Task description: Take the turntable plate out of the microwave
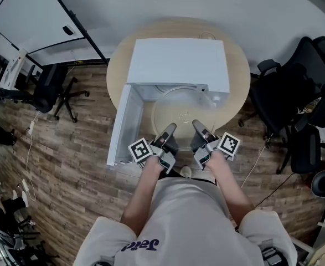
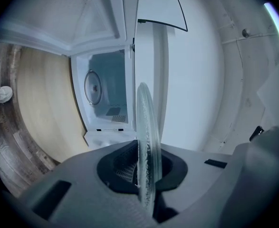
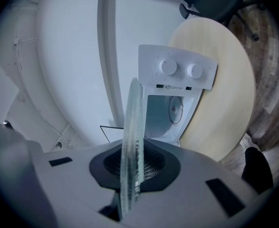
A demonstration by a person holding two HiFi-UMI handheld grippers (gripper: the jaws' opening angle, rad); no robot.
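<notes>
Head view showed the left gripper (image 1: pixel 169 128) and right gripper (image 1: pixel 197 126) each clamped on the glass turntable plate (image 1: pixel 179 107), at its 7 and 5 o'clock rim, apparently to keep it balanced and level at the open microwave (image 1: pixel 176 60) mouth.

Wood floor (image 1: pixel 68 165), round table (image 1: pixel 240 76), office chairs (image 1: pixel 295 104)

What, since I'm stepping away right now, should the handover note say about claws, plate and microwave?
Left claw: shut on the turntable plate, at its near rim.
Right claw: shut on the same rim, alongside.
Plate: held roughly level in front of the open microwave, above the round table; door swung left.
Done: plate gripped, mostly out.
Left: carry it clear, set it down.
</notes>
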